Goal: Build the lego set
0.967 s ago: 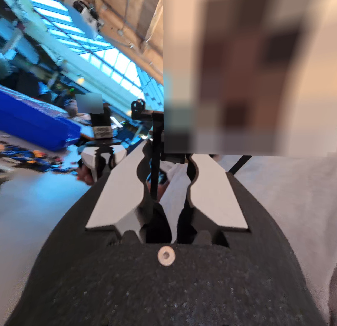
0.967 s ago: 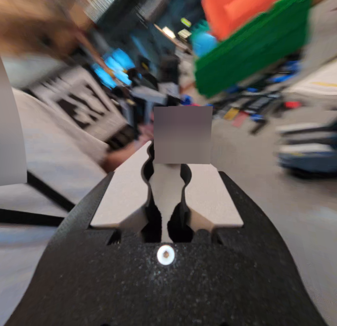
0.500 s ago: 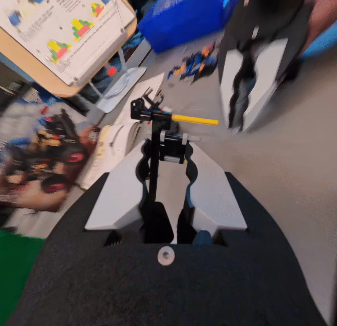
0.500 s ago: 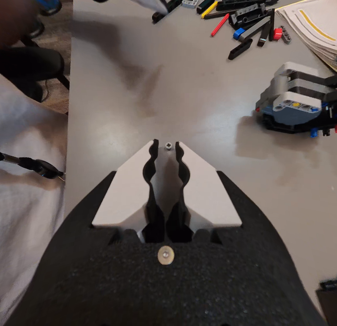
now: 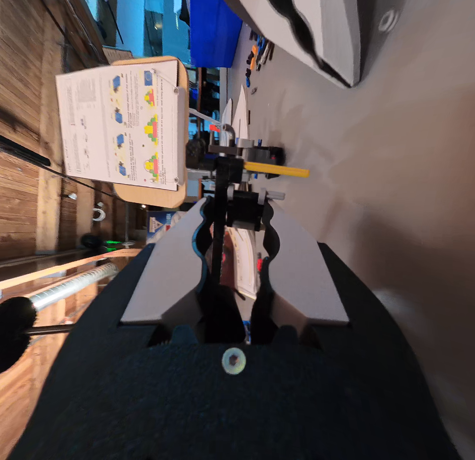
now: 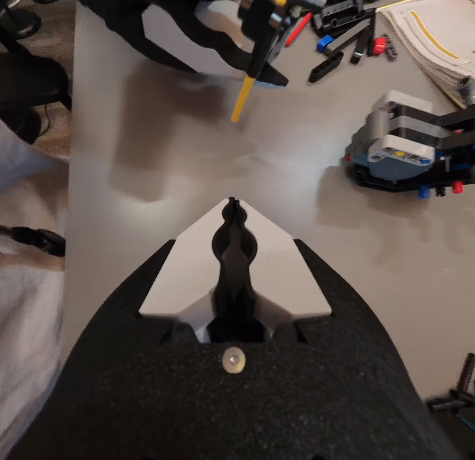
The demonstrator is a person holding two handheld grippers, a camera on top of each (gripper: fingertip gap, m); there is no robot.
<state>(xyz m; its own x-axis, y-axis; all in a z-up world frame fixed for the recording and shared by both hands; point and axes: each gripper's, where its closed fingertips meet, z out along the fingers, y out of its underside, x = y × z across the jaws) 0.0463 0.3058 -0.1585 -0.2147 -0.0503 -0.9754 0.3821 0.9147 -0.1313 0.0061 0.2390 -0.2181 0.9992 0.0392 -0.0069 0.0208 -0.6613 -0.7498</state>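
My left gripper [image 5: 236, 208] is shut on a small black lego assembly [image 5: 243, 211] with a yellow axle [image 5: 276, 170] sticking out sideways. It is rolled on its side, above the grey table. In the right wrist view it [image 6: 262, 8] hangs at the top, with the axle [image 6: 241, 100] pointing down at the table. My right gripper [image 6: 232, 199] is shut, its tips low over the table [image 6: 180, 165], and nothing shows between them. It also shows at the top right of the left wrist view [image 5: 321, 36]. The part-built grey, white and black model [image 6: 401, 152] stands to the right.
Loose black, red and blue pieces [image 6: 347, 44] lie at the far right by a stack of booklets [image 6: 437, 31]. More black pieces [image 6: 455, 401] lie at the near right. An instruction sheet on a clipboard stand [image 5: 123, 129] and a blue bin [image 5: 213, 26] stand behind. The table edge [image 6: 70, 165] runs along the left.
My right gripper's jaws have shut where a small grey piece lay between the tips; that piece no longer shows. My left gripper has rolled sideways and come closer, still holding the assembly.
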